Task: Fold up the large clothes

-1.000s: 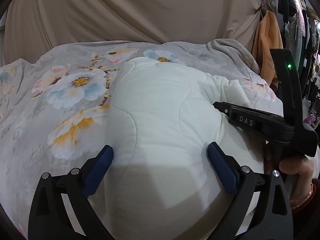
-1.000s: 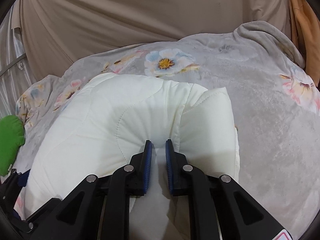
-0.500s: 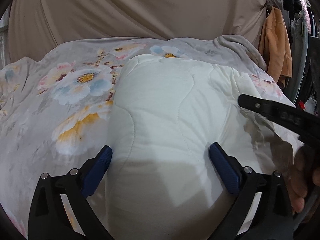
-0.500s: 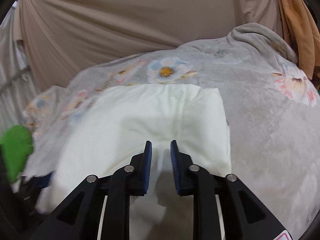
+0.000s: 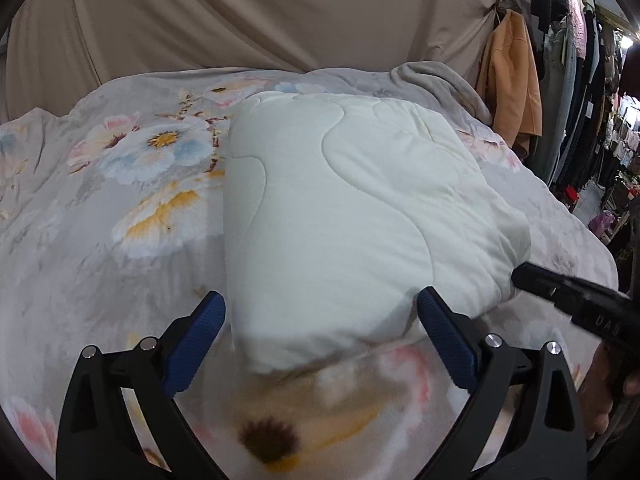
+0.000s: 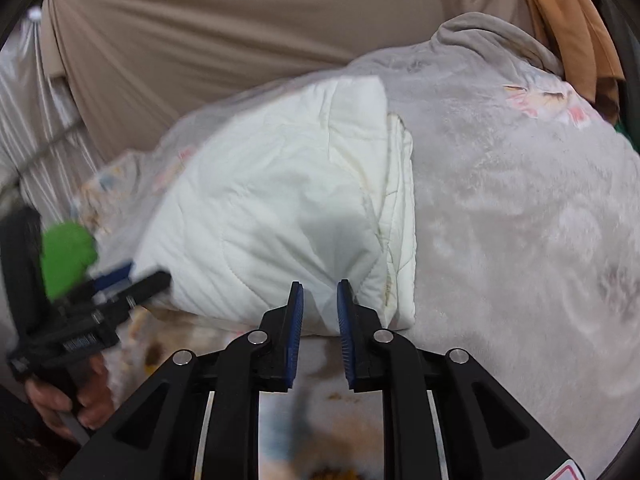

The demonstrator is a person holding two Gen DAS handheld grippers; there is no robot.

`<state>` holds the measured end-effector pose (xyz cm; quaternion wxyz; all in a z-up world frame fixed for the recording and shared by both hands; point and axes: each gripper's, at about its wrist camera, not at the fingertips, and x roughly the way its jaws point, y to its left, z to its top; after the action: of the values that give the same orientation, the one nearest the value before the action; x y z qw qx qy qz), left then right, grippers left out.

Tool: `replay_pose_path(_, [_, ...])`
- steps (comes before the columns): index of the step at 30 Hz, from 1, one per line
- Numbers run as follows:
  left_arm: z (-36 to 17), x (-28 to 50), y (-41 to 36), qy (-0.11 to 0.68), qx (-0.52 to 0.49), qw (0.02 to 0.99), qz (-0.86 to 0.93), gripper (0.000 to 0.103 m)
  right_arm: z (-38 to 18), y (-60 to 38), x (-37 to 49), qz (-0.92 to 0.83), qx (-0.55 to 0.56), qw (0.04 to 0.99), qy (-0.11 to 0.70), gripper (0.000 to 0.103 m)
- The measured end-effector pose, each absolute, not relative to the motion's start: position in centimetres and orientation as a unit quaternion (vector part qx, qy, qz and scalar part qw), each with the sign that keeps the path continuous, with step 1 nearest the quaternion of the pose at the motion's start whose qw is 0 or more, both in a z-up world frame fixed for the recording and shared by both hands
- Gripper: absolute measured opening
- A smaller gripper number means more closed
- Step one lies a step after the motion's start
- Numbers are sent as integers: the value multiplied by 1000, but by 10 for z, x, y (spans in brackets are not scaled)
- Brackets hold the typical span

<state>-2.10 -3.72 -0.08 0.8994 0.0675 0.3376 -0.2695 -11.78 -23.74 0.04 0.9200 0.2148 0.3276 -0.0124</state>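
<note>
A white quilted garment (image 5: 344,208) lies folded into a thick rectangular bundle on the floral bedspread (image 5: 132,200). My left gripper (image 5: 320,334) is wide open and empty, its blue pads just short of the bundle's near edge. In the right wrist view the bundle (image 6: 280,208) shows its layered side edge. My right gripper (image 6: 319,320) is open by a narrow gap and holds nothing, just in front of the bundle's near right corner. The right gripper also shows in the left wrist view (image 5: 576,300), and the left gripper in the right wrist view (image 6: 120,284).
A beige curtain (image 5: 260,16) hangs behind the bed. An orange garment (image 5: 508,80) and racks of dark clothes (image 5: 580,80) stand at the right. A grey blanket fold (image 6: 480,40) lies at the bed's far right corner.
Both grippers have pulled back from the bundle toward me. The right gripper, earlier pinching the white fabric, has opened slightly and let go. The bundle now lies flat on the bed.
</note>
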Motion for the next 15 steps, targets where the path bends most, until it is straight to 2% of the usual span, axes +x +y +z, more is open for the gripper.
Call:
replay_pose_path(1, [-2, -27, -33, 336, 74, 899, -271, 95, 5, -242, -124, -14, 231, 921, 314, 28])
replay_pose_path(2, [-4, -30, -29, 336, 79, 898, -271, 95, 9, -247, -129, -24, 245, 922, 300, 48])
replay_pose_path(3, [-8, -33, -26, 339, 86, 898, -268, 95, 13, -252, -134, -36, 255, 923, 285, 61])
replay_pose_path(9, [-37, -15, -12, 363, 100, 904, -203, 95, -15, -257, -107, -17, 307, 891, 335, 62])
replay_pose_path(10, [-40, -10, -10, 365, 100, 906, -188, 94, -19, -256, -101, -6, 316, 886, 338, 60])
replay_pose_path(11, [-40, -7, -6, 364, 93, 909, -182, 94, -18, -252, -95, 3, 319, 886, 337, 49])
replay_pose_path(12, [-39, -5, -3, 362, 83, 911, -179, 94, -13, -248, -91, 2, 308, 892, 332, 28])
replay_pose_path(13, [-36, -3, 0, 359, 75, 913, -176, 93, -2, -244, -90, 7, 294, 901, 319, 21])
replay_pose_path(15, [-32, 1, 4, 355, 70, 917, -169, 88, 28, -240, -100, 20, 286, 920, 267, 15])
